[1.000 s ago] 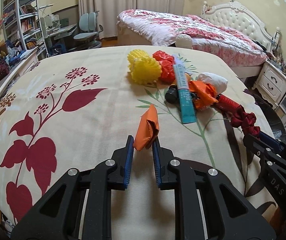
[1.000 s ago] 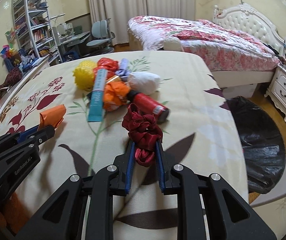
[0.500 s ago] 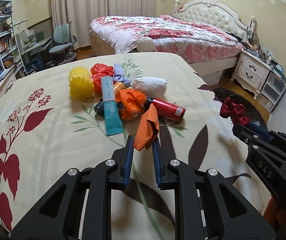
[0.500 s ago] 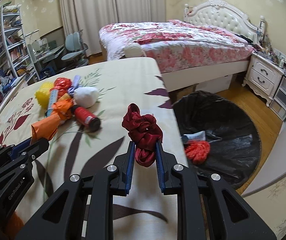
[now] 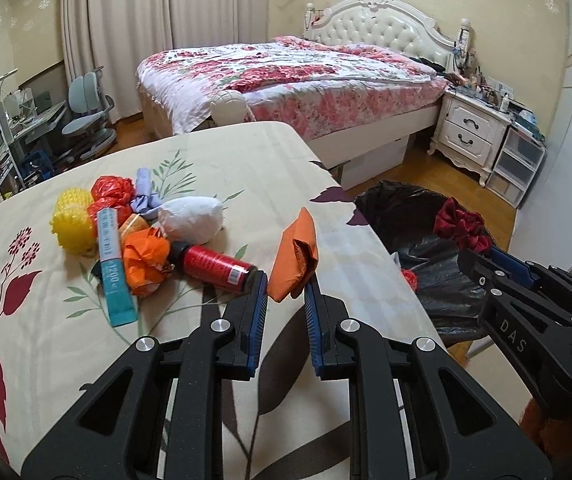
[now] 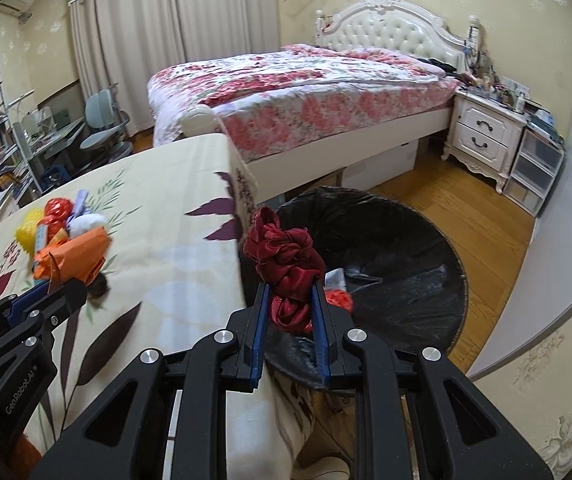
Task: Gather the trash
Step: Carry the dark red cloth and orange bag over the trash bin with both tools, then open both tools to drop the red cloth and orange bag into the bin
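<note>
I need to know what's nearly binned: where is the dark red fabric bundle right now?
In the right wrist view the dark red fabric bundle is clamped in the right gripper, just past the bed's edge, over the near rim of the black-lined bin.

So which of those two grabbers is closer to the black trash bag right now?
Right. The right gripper, holding the red fabric, is over the black trash bag's near edge; the left gripper is over the bedspread.

Orange wrapper (image 5: 294, 258), perhaps crimson ribbon (image 6: 283, 258)

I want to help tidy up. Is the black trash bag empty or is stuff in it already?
Not empty. The black trash bag is open on the floor, with a red-orange crumpled piece and a pale wrapper inside.
</note>
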